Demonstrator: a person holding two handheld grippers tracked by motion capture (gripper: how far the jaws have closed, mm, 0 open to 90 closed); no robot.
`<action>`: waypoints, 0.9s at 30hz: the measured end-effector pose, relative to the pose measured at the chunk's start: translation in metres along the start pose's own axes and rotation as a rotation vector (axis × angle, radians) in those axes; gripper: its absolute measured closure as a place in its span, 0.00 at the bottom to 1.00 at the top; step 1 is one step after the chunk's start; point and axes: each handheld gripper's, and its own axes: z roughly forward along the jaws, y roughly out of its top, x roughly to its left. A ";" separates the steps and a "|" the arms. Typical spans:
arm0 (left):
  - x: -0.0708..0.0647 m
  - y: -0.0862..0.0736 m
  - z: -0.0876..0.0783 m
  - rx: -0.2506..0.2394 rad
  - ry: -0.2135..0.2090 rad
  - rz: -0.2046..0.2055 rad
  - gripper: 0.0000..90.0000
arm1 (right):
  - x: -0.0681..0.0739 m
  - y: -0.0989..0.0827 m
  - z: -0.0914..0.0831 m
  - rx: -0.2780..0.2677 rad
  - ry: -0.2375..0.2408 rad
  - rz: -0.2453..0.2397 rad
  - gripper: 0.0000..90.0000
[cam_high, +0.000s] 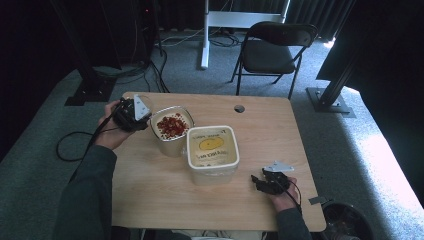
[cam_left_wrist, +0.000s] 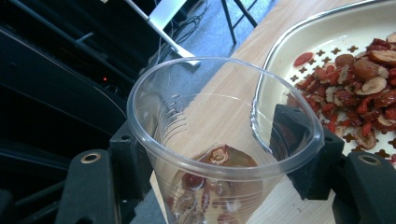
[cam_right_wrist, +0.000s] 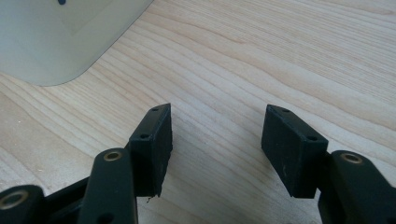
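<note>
My left gripper (cam_high: 134, 117) is shut on a clear plastic cup (cam_left_wrist: 219, 140), its two jaws pressing the cup's sides. A few red dried fruit pieces (cam_left_wrist: 212, 179) lie in the cup's bottom. The cup is held just left of an open cream container (cam_high: 171, 131) whose perforated insert carries a heap of red dried fruit slices (cam_left_wrist: 362, 79). A second cream container (cam_high: 212, 154) with a closed, yellow-marked lid stands right of it. My right gripper (cam_right_wrist: 217, 140) is open with nothing between its jaws, low over the bare wood near the lidded container's corner (cam_right_wrist: 56, 37), at the table's front right (cam_high: 267, 181).
The wooden table (cam_high: 260, 125) has a round cable hole (cam_high: 239, 108) at its back edge. A folding chair (cam_high: 272, 50) and a white stand leg (cam_high: 205, 35) are behind the table. A dark bin (cam_high: 345, 222) sits on the floor at the front right.
</note>
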 end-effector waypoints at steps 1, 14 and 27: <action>-0.001 0.002 0.000 0.003 0.001 0.012 0.39 | 0.000 0.000 0.000 0.000 0.000 0.000 0.47; -0.018 0.021 0.007 0.078 0.093 0.234 0.39 | 0.000 0.000 0.000 0.000 0.001 -0.001 0.47; -0.037 0.026 0.013 0.124 0.157 0.385 0.39 | 0.000 0.000 0.000 -0.001 0.001 -0.002 0.47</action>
